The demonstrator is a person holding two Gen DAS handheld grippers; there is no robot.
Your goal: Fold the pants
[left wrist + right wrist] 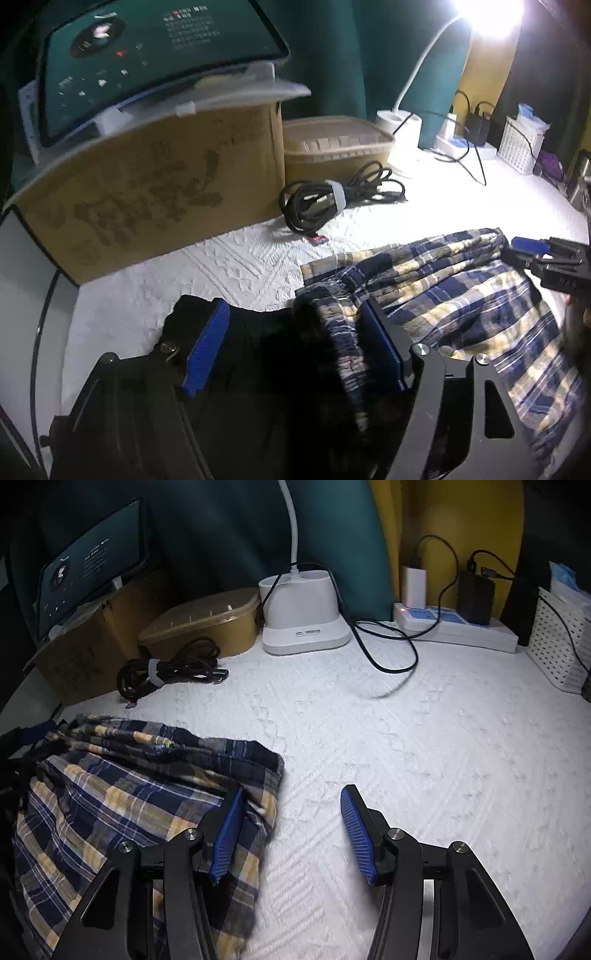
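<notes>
Left tool gapes, pants edge slack between pads; right tool wide at their three-o'clock edge. Fold laid; next regrip.

Teal curtain, glaring lamp

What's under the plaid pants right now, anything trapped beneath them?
Around the plaid pants only the white textured cover shows, running under their edges. The bundled black cable lies apart, behind them. Whatever sits beneath the bunched fabric itself is hidden.
</notes>
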